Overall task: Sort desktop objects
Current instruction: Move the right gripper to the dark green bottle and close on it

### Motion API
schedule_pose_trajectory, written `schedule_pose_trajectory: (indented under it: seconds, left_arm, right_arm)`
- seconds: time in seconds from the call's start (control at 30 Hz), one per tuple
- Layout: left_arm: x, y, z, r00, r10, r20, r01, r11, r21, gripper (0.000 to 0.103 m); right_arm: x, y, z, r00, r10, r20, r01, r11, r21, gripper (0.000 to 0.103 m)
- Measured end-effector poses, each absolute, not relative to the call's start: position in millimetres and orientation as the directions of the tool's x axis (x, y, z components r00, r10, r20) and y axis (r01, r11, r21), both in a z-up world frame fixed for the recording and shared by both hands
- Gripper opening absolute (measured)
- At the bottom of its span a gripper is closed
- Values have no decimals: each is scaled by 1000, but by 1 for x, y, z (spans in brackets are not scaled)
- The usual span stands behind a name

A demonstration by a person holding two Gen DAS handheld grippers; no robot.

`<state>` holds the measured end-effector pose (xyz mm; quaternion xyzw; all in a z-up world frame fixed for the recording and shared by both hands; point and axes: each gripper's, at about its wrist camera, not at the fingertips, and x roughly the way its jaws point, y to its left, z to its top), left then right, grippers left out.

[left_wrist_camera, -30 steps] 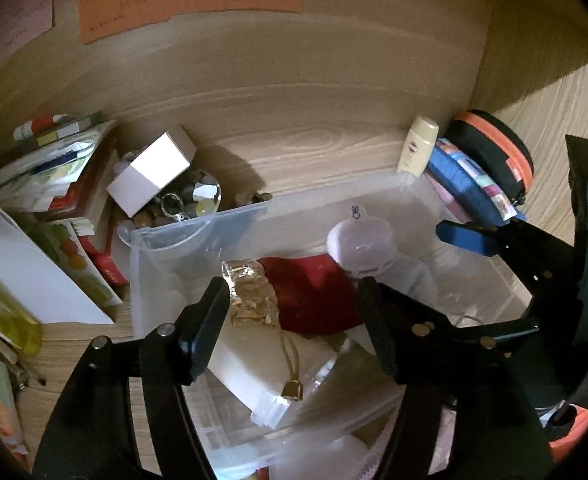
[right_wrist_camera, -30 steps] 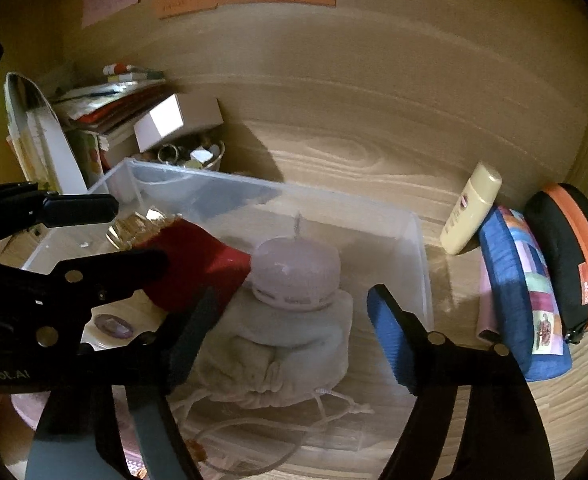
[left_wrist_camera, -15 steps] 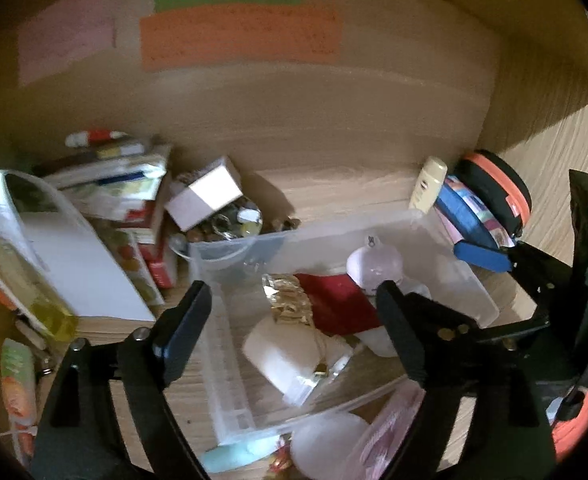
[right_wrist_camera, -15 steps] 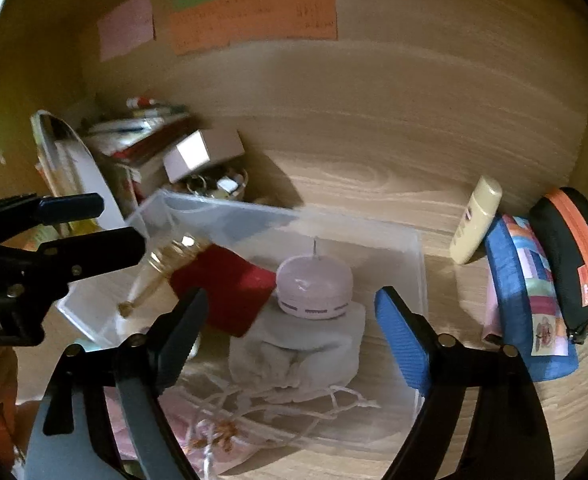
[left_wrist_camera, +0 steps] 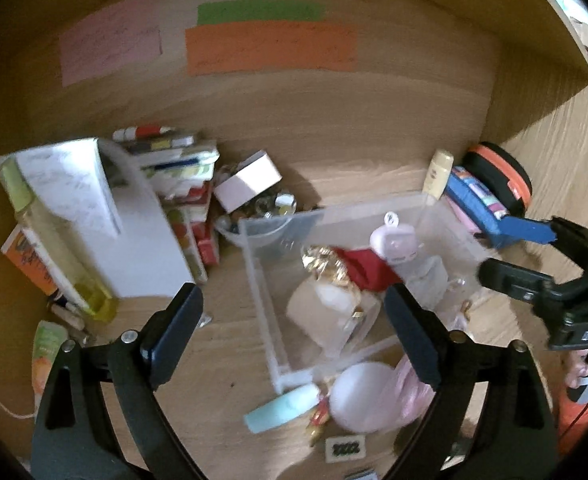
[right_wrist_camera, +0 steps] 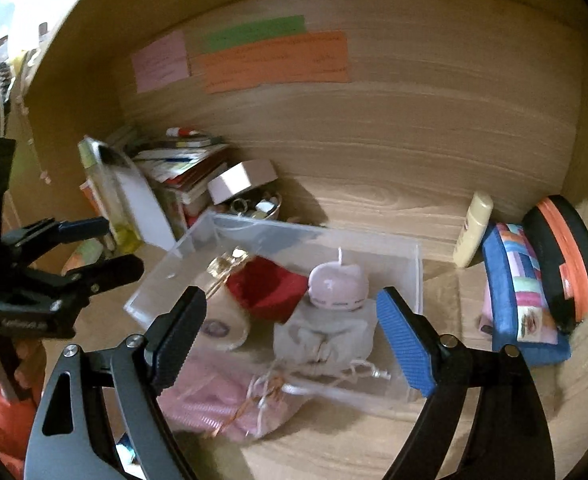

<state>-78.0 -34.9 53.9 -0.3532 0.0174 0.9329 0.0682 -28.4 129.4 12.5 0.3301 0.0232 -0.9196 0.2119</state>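
A clear plastic box point(left_wrist_camera: 260, 280) point(right_wrist_camera: 413, 276) sits on the wooden desk. It holds a red pouch point(left_wrist_camera: 359, 270) point(right_wrist_camera: 268, 288), a gold-wrapped item point(left_wrist_camera: 321, 264), a pale lilac round gadget point(left_wrist_camera: 393, 240) point(right_wrist_camera: 335, 286) on a grey drawstring bag point(right_wrist_camera: 325, 336), and a cream roll point(left_wrist_camera: 321, 312). My left gripper point(left_wrist_camera: 294, 328) is open and empty, above the box's near left side. My right gripper point(right_wrist_camera: 290, 336) is open and empty, above the box's near edge; it also shows at the right in the left wrist view point(left_wrist_camera: 509, 248).
Books and papers point(left_wrist_camera: 174, 168) are stacked at the back left beside a white box point(left_wrist_camera: 248, 184) on a bowl of trinkets. A cream bottle point(right_wrist_camera: 473, 228), a blue pencil case point(right_wrist_camera: 521, 292) and a black-orange case point(right_wrist_camera: 561, 256) lie right. A pink bag point(right_wrist_camera: 214, 396), a white round object point(left_wrist_camera: 359, 396) and a teal tube point(left_wrist_camera: 282, 406) lie near.
Both grippers have pulled back and up from the box, both still open. More of the desk and the coloured notes on the back wall have come into view.
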Motion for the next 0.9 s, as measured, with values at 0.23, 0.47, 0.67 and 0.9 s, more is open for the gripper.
schedule_pose_trajectory:
  seconds: [0.23,0.47,0.67,0.9]
  left_arm:
    - [-65,-59,34,-706,84,-703,-105,-994,-13,93]
    - [-57,-80,4,-651,47,-757,-68,-998,-4,93]
    - [-53,-90,-24,-590,46,-806,-56,-998,-17,93]
    - [-61,-86,-50,-519,60,-853,-89,-996,-16,93]
  right_arm:
    - [-2,121,-6,-665,-353,-658,433,-900,46,86]
    - [12,124,-36,-614,-308,-727,414,-910,36,86]
    - [24,125,-57,-543,-332,-771,407,-907,104,86]
    - [43,107,-72,-468,-399,-789,470,-868,160,86]
